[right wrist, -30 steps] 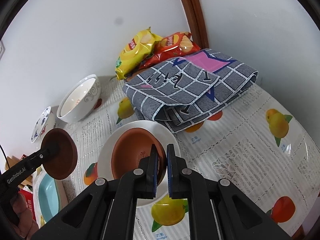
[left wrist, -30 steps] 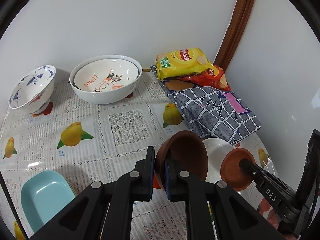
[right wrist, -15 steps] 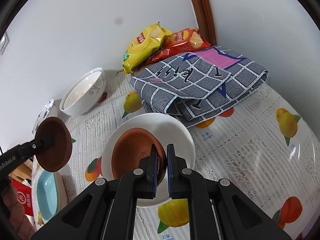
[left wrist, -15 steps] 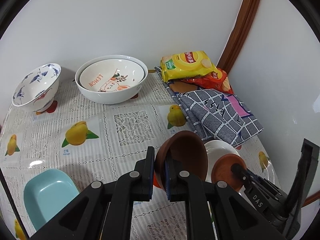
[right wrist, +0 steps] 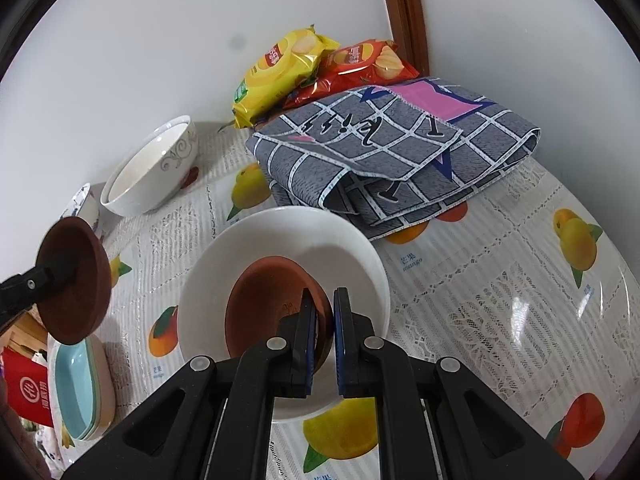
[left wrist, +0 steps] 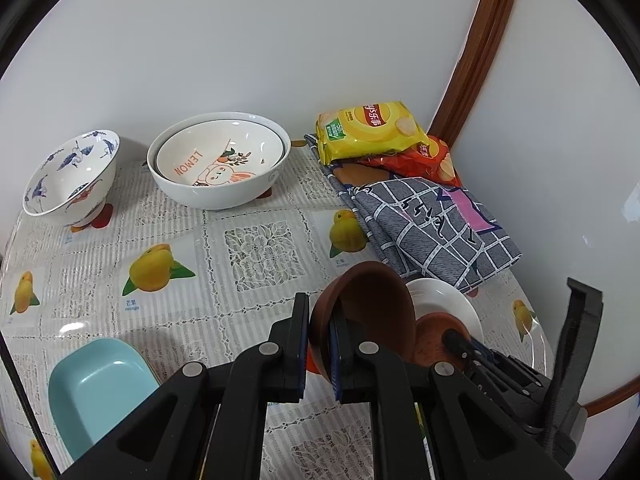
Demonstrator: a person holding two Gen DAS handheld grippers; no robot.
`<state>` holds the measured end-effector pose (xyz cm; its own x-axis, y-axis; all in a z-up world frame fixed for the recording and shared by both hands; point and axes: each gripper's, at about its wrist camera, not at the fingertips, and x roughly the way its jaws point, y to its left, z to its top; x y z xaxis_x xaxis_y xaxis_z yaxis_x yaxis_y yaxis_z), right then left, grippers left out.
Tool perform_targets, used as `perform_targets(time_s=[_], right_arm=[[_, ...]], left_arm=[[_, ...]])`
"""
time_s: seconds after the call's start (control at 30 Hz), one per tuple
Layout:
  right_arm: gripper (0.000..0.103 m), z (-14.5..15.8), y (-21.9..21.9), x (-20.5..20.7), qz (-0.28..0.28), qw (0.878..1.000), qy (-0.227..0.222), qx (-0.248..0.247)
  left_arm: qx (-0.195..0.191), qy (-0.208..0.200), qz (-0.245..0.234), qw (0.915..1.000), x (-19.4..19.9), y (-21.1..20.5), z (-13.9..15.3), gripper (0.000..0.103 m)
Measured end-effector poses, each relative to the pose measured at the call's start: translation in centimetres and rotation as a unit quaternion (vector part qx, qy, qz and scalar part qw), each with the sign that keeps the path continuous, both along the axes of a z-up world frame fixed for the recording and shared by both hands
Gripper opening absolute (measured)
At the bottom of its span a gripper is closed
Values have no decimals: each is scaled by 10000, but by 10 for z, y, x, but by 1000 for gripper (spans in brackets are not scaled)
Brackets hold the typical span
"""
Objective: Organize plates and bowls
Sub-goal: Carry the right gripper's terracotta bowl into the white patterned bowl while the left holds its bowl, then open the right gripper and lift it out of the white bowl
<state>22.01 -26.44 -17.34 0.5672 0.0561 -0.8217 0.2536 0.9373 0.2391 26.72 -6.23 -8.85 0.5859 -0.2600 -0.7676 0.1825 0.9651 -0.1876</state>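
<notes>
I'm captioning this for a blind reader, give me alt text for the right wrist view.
The right gripper holds a brown dish by its rim inside a white plate on a fruit-print tablecloth. At left, the left gripper holds another brown dish.

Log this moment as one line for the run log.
left gripper: shut on dark brown bowl, held aloft | right gripper: shut on terracotta dish, over white plate | stage: stacking
</notes>
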Motion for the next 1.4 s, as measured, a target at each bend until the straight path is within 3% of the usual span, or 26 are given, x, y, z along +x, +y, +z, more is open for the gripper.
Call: perform_targets(time_s=[0.63, 0.9, 1.4], right_arm=[[8, -9, 23, 14, 194, 9957, 243, -874], [10, -15, 34, 23, 313, 9883, 427, -1427], [16, -20, 38, 33, 490, 9785, 618, -1906]], left_arm=[[-59, 12, 100, 9999, 1, 10, 3, 9], [-85, 16, 68, 9999, 0, 10, 4, 9], [-126, 18, 164, 9998, 1, 16, 7, 9]])
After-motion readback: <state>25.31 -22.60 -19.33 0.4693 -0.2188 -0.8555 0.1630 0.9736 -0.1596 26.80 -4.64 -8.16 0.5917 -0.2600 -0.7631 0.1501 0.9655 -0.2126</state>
